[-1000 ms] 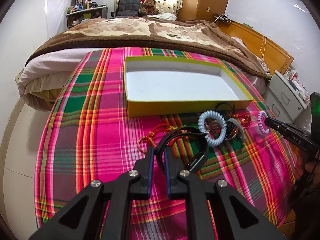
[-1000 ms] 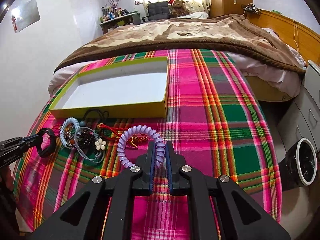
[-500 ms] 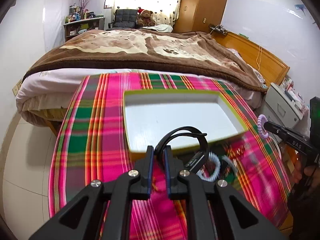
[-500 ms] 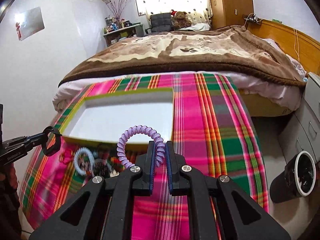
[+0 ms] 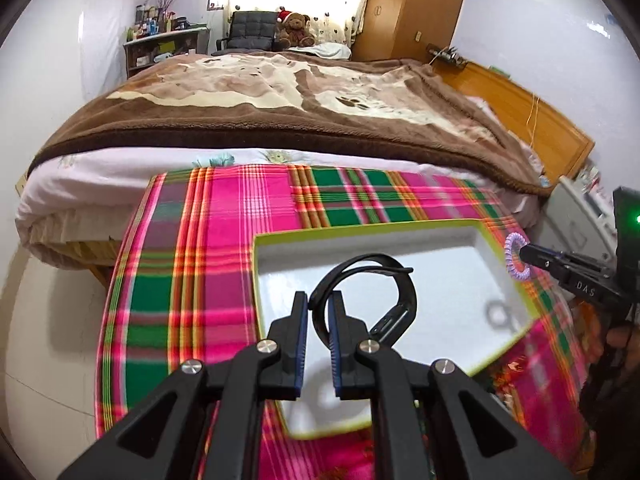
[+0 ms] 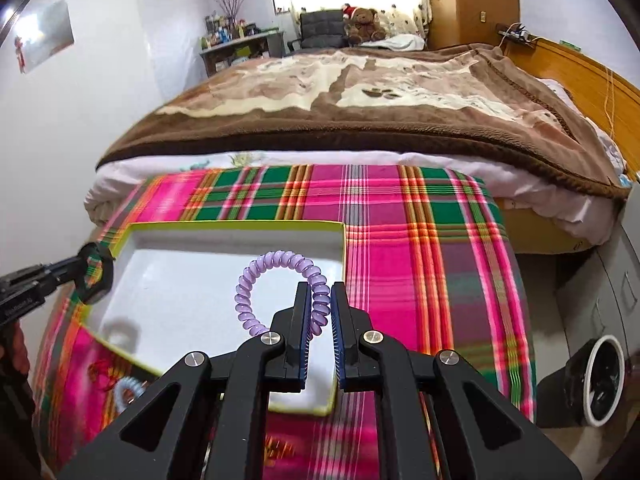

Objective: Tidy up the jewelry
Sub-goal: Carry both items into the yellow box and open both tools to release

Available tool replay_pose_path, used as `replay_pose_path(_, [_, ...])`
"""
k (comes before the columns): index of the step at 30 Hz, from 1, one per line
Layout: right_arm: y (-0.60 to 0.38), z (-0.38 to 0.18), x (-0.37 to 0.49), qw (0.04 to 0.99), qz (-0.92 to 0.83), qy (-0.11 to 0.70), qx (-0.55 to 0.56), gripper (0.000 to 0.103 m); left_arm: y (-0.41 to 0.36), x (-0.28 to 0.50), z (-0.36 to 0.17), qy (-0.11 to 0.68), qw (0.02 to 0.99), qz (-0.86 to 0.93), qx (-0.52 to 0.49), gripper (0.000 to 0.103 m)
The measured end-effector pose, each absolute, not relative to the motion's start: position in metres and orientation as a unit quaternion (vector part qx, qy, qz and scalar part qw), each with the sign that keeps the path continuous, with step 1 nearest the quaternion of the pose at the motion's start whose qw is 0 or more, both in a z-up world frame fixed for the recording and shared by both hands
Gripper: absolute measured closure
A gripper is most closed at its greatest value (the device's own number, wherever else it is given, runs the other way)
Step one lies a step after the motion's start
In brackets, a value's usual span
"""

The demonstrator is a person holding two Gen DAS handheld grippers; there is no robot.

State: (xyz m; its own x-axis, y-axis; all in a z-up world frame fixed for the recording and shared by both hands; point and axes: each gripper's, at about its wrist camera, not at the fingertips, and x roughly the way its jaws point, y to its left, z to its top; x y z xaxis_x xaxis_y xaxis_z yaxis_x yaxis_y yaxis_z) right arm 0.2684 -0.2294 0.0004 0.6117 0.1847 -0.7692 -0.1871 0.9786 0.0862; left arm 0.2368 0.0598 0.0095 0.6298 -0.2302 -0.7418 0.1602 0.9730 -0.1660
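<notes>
Plaid cloth (image 5: 224,248) in pink, green and orange covers the table at the foot of a bed, and on it lies a shallow open cardboard box (image 5: 460,280) with a white inside and a yellow-green rim. Both grippers hang above that box.

The left gripper (image 5: 319,320) has its black fingers (image 5: 298,320) drawn close, pinching the near end of a black looped band with a buckle (image 5: 404,296); the loop stands up in front of the tips, over the white floor of the box. From the other side the same band (image 6: 96,268) shows at the box's left edge.

The right gripper (image 6: 320,310) has its fingers (image 6: 300,312) pressed on a lilac plastic spiral hair tie (image 6: 276,264), which arches up and to the left of the tips, above the box (image 6: 240,226). In the left wrist view that tie (image 5: 514,258) sits at the box's far right corner.

Near the box's front left corner a pale blue spiral tie (image 6: 128,390) and some red cord (image 6: 100,372) lie blurred on the cloth (image 6: 420,260).

A brown fleece blanket (image 5: 280,92) covers the bed beyond.
</notes>
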Motion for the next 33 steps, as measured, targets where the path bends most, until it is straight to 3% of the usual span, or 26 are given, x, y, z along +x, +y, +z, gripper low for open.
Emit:
replay_pose_path(11, [-0.214, -0.032, 0.313, 0.883, 0.102, 0.458, -0.021, 0.093, 0.053, 0.285, -0.027, 0.456, 0.882, -0.104, -0.052, 0.093])
replay_pose_path(33, [-0.187, -0.046, 0.318, 0.881, 0.093, 0.452, -0.102, 0.093, 0.045, 0.295, -0.036, 0.461, 0.883, -0.083, -0.03, 0.092])
